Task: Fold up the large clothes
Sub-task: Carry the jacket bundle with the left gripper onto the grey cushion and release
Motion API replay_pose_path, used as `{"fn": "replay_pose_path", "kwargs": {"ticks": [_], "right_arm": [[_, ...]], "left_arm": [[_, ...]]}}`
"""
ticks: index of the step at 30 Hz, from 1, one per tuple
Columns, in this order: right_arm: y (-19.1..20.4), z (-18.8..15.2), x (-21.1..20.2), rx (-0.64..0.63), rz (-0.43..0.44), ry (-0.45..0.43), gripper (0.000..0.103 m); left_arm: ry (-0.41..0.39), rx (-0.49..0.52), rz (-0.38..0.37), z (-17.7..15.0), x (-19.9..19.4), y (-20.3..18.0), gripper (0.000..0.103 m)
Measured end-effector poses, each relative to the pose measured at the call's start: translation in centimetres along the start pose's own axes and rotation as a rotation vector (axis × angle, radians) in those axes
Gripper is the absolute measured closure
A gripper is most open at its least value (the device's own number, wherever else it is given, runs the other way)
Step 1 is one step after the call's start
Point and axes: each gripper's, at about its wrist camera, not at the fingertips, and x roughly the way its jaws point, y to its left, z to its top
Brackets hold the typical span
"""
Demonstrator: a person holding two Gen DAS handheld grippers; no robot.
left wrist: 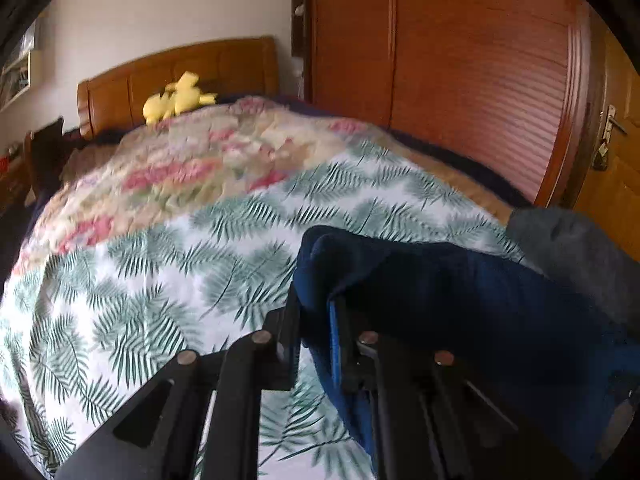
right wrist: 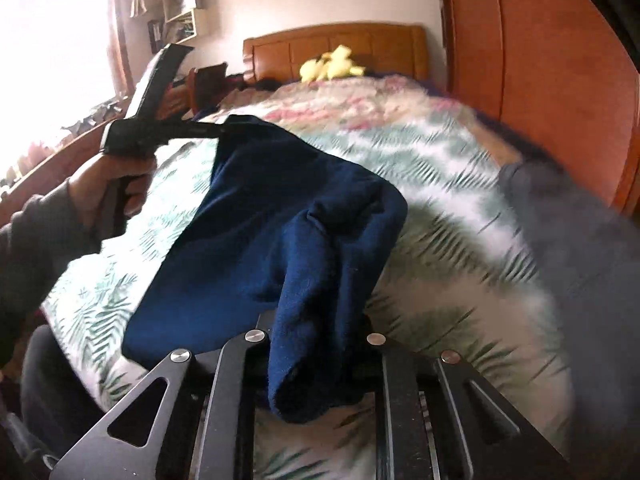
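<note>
A navy blue garment (right wrist: 280, 216) hangs lifted above the bed, stretched between both grippers. In the left wrist view, my left gripper (left wrist: 316, 312) is shut on one bunched edge of the garment (left wrist: 440, 292), which drapes off to the right. The right wrist view shows that left gripper (right wrist: 222, 130) from the side, held by a person's hand (right wrist: 108, 188), pinching an upper corner of the cloth. My right gripper (right wrist: 316, 330) is shut on a thick fold of the same garment, and the fold hides its fingertips.
The bed carries a palm-leaf sheet (left wrist: 160, 264) and a floral quilt (left wrist: 200, 160) further back. A grey garment (right wrist: 580, 240) lies at the bed's right side. A yellow plush toy (right wrist: 332, 66) rests by the wooden headboard (right wrist: 360, 44). A wooden wardrobe (left wrist: 460, 60) stands along the right.
</note>
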Motion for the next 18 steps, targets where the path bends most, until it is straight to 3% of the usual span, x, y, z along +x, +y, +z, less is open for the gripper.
{"fn": "replay_pose_path", "kwargs": {"ticks": [5,11,15,18], "right_arm": [[-3.4,3.5,-4.3,-0.082,-0.094,-0.070,0.089],[-10.4,6.0,-11.3,-0.097,-0.253,-0.128,0.089],[-16.0,6.1,-16.1,-0.057,-0.364,-0.139,0.089],[-19.2,5.1,-18.4,-0.024,-0.439,-0.128,0.089]], "left_arm": [[-0.092,-0.004,-0.031,5.0,-2.1,-5.3,0.096],[-0.171,0.065,-0.128,10.7,-3.0,-15.6,0.096],[-0.191,0.099,-0.207,12.5,-2.0,-22.4,0.096],[-0.156,0.124,-0.255,12.5,0.4,-27.1,0.096]]}}
